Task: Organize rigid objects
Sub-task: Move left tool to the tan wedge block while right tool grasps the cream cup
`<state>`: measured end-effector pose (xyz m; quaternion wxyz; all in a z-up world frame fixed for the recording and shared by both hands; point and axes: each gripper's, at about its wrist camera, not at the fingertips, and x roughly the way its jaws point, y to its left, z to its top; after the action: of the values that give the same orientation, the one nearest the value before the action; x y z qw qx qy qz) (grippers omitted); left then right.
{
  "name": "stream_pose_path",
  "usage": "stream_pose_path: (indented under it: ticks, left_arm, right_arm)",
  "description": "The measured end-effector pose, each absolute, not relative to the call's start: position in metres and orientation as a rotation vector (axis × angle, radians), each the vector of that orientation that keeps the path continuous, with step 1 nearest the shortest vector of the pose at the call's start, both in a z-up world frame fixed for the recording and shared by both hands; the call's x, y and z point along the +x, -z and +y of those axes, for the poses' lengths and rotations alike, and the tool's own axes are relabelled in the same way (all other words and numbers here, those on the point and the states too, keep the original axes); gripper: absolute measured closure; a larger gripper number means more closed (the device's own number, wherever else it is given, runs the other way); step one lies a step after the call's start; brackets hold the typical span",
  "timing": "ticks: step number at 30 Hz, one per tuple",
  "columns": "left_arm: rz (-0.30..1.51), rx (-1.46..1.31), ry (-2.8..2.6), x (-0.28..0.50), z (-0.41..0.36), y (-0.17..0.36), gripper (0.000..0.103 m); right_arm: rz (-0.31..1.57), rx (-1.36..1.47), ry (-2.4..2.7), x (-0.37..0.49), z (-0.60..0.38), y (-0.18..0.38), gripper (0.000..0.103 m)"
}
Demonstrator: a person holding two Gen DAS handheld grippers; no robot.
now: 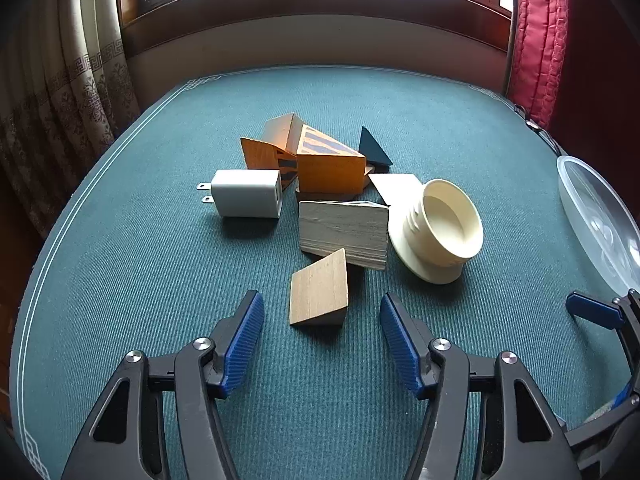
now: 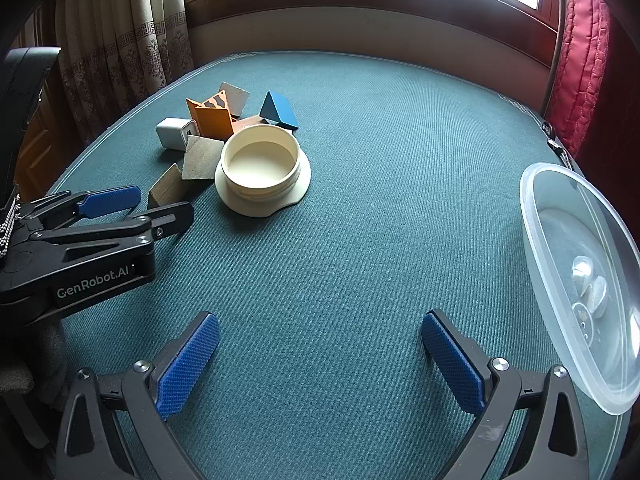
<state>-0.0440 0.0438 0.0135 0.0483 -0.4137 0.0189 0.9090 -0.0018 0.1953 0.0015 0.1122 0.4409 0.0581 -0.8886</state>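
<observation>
Blocks sat heaped near the middle of the green surface [image 1: 160, 280], well short of its far edge. Nearest my left hand-held gripper [image 1: 322, 344] lay a plain wooden wedge [image 1: 319, 289], just ahead of the gap between its blue pads [image 1: 244, 344]; jaws stood apart, nothing between them, wedge not touched. Behind the wedge a pale grey wooden block [image 1: 344, 232] leaned, touching it. To the left, a white plug charger [image 1: 246, 193] lay on its side, prongs pointing left. Orange painted blocks [image 1: 320, 160] were piled behind, with a dark blue triangular block [image 1: 373, 148] at the back right. A cream round container [image 1: 444, 228] rested tilted on its flange, against the grey block's right side; it looked hollow and bare inside from the right wrist view. My right hand-held gripper [image 2: 320, 356] hovered over bare green cloth, jaws wide apart, holding nothing. A clear plastic tub [image 2: 576, 280] sat at the right edge, well apart from the heap, with a few small pale items inside, too blurred to name.
</observation>
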Motion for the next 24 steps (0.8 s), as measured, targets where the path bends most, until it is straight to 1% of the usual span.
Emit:
stream_pose_path:
  ticks: [3, 5, 10, 13, 24]
  left_arm:
    - [0.050, -1.247, -2.772, -0.045, 0.043, -0.014, 0.054]
    - [0.042, -1.243, -2.773, -0.044, 0.042, -0.013, 0.058]
    - [0.003, -1.237, -2.784, -0.044, 0.034, -0.014, 0.075]
    - [-0.028, -1.231, -2.774, -0.042, 0.029, -0.014, 0.076]
    - [-0.010, -1.239, -2.770, -0.030, 0.025, -0.015, 0.077]
  right_arm:
    - [0.171, 1.295, 2.607, -0.002, 0.196, -0.002, 0.000]
    - [0.171, 1.295, 2.607, -0.002, 0.196, -0.002, 0.000]
    - [0.178, 1.299, 2.609, -0.002, 0.195, -0.003, 0.000]
    - [0.183, 1.306, 2.609, -0.002, 0.193, -0.005, 0.000]
    - [0.186, 1.308, 2.611, -0.001, 0.192, -0.005, 0.000]
